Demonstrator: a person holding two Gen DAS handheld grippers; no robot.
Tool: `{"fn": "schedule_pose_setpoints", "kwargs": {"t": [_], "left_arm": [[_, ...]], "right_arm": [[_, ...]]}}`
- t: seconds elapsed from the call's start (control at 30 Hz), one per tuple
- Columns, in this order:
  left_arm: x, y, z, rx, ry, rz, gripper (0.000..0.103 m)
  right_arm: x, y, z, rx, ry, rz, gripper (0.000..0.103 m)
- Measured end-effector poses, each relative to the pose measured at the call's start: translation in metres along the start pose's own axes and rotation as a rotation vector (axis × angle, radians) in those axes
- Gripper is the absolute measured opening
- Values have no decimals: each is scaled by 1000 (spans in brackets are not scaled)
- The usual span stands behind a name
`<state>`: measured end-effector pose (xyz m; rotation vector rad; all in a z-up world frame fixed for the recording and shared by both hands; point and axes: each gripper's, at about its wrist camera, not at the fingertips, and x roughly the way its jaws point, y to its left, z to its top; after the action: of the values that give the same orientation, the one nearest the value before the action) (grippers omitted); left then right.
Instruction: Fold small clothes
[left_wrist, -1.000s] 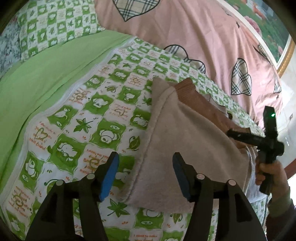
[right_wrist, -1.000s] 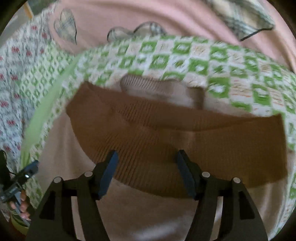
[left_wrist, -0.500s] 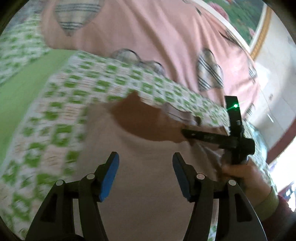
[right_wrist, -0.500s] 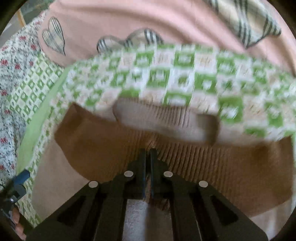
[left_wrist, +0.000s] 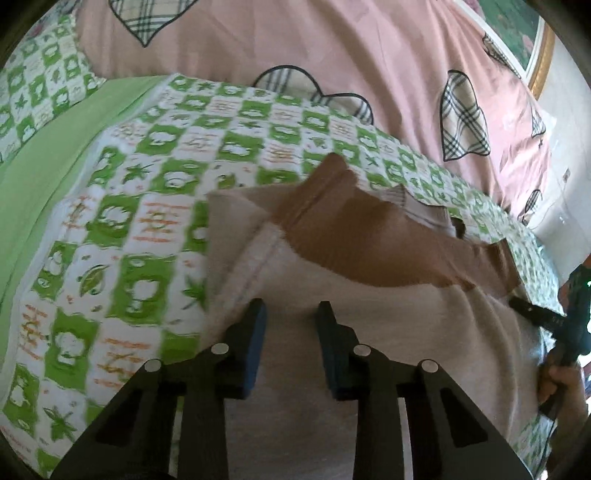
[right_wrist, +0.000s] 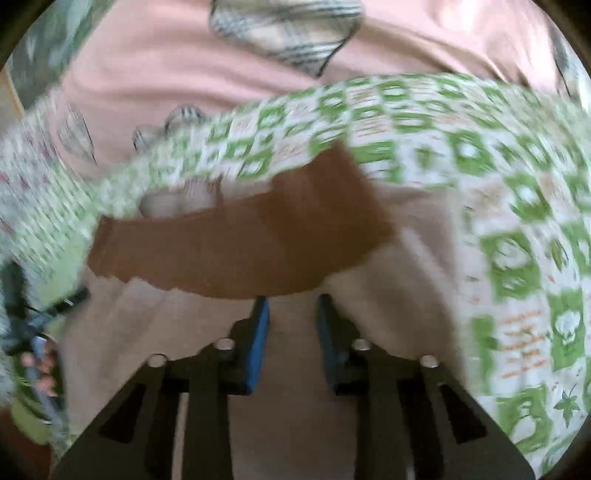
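A small beige garment (left_wrist: 388, 332) with a brown ribbed upper part (left_wrist: 369, 240) lies on the green-and-white checked bed cover (left_wrist: 155, 206). My left gripper (left_wrist: 290, 314) hovers over the beige cloth near its left edge, jaws apart with nothing between them. My right gripper (right_wrist: 291, 310) is over the beige part (right_wrist: 295, 406) just below the brown band (right_wrist: 240, 247), jaws partly apart and empty. The right gripper also shows at the right edge of the left wrist view (left_wrist: 535, 317). The right wrist view is blurred.
A pink quilt with checked hearts (left_wrist: 332, 48) lies behind the garment. A plain green sheet (left_wrist: 48, 147) borders the cover on the left. A framed picture (left_wrist: 532, 48) hangs at the upper right. The other hand and gripper (right_wrist: 33, 332) are at the left edge.
My right gripper was shut on the brown ribbed part half a second ago and now stands open and drawn back over the beige part. My left gripper narrowed and shifted onto the cloth.
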<state>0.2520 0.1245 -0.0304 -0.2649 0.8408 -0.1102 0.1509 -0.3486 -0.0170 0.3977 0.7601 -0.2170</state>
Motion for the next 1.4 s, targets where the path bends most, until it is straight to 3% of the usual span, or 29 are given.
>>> {"fn": "schedule_pose_setpoints", "kwargs": {"t": [0.03,0.13,0.2,0.37,0.57,0.63,0.7,0.77,0.9,1.1,1.23,1.33,1.4], "left_arm": [[-1,3,0,1,-2,4,28],[-17,3,-7,3,-2,37,29],[-36,-1,-15,-5,-10,57,41],[-94,-8,-53,-106,-46,-53,50],[-124,-16,-114,-251,-9,-140,56],[-127,-16,-134,-309,7,-159,60],[-123,-16,-149,-371,13,-204,71],[-118,-14,-161,-426,21,-245,72],[-106,-16,-167,-473,19,-279,73],[-83,-3,-149,-573,-52,-266,73],[-68,6,-128,-606,-100,-218,71],[-56,13,-115,-619,-117,-173,56],[-49,21,-111,-638,-116,-170,36]], "right_arm": [[-5,-5,1,8,-7,-23,8],[-25,-10,0,39,-48,-72,12],[-37,-17,-7,78,-51,-46,14],[-78,-1,-33,75,-100,51,44],[-107,22,-80,95,-111,157,46],[-113,28,-95,103,-119,184,47],[-117,34,-106,107,-125,206,51],[-119,39,-118,111,-127,230,54],[-116,53,-137,106,-94,276,55],[-118,66,-149,90,-79,309,55],[-122,68,-149,92,-86,322,55],[-124,66,-147,93,-95,316,56],[-124,63,-147,99,-97,310,56]]}}
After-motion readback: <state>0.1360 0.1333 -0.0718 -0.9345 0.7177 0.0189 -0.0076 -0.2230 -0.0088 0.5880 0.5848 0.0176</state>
